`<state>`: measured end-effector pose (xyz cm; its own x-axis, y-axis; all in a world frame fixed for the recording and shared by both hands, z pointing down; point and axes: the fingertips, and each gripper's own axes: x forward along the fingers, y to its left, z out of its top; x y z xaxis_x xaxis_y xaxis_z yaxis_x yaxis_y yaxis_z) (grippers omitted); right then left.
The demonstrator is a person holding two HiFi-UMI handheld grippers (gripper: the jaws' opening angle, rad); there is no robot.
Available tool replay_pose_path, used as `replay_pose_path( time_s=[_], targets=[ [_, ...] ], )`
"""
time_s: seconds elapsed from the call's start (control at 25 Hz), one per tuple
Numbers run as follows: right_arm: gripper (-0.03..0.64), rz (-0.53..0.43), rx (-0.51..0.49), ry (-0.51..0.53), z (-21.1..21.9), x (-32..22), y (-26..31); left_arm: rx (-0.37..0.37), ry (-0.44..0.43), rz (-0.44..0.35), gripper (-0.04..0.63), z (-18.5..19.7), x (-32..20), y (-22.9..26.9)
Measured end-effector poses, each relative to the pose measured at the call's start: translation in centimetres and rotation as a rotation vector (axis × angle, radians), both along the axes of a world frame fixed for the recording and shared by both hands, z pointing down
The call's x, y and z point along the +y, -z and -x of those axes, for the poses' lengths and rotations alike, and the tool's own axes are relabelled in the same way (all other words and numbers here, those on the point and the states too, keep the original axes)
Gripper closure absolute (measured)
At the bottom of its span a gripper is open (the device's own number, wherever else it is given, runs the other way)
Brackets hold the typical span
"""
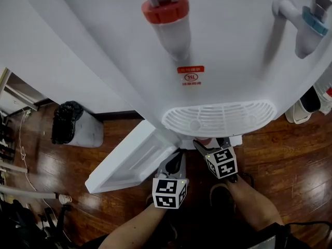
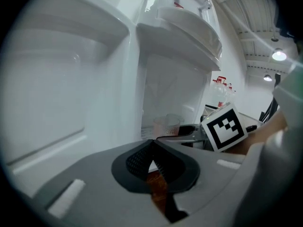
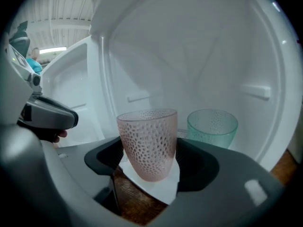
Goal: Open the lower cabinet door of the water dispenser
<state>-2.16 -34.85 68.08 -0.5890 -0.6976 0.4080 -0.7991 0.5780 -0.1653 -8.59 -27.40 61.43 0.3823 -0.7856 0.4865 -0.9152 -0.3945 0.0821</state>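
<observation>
The white water dispenser [image 1: 207, 61] stands over me, and its lower cabinet door [image 1: 129, 160] hangs swung out to the left. In the right gripper view a dotted pink cup [image 3: 147, 136] sits between the jaws of my right gripper [image 3: 149, 150], with a pad against each side, at the front of the cabinet floor. A green cup [image 3: 211, 126] stands deeper inside. My left gripper [image 2: 151, 145] is shut on nothing, in front of the open door [image 2: 61, 93]. From the head view, both the left gripper [image 1: 179, 157] and the right gripper [image 1: 205, 141] point under the drip tray [image 1: 220, 117].
A grey bin with a black bag [image 1: 72, 123] stands on the wooden floor to the left, with cables [image 1: 23, 154] beyond it. White containers [image 1: 303, 108] sit at the right. The red tap [image 1: 167, 9] and the blue tap [image 1: 314, 22] jut out above. A shoe [image 1: 220, 193] is below.
</observation>
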Motion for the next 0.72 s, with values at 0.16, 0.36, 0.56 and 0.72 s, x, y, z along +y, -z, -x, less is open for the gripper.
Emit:
replay_pose_path(
  time_s=[0.16, 0.36, 0.56, 0.72],
  targets=[
    [0.267, 0.006, -0.023, -0.04, 0.4, -1.5, -0.4, -0.003, -0.025, 0.002, 0.594, 0.0, -0.1, 0.2],
    [0.267, 0.02, -0.052, -0.078, 1.4, -2.6, -0.6, -0.007, -0.041, 0.016, 0.594, 0.3, 0.1, 0.2],
    [0.267, 0.032, -0.055, -0.146, 1.7, -3.6, -1.3, 0.012, -0.058, 0.026, 0.594, 0.2, 0.2, -0.2],
    [0.267, 0.034, -0.056, -0.208, 1.9, -4.2, -1.7, 0.024, -0.056, 0.042, 0.594, 0.4, 0.4, -0.7]
  ],
)
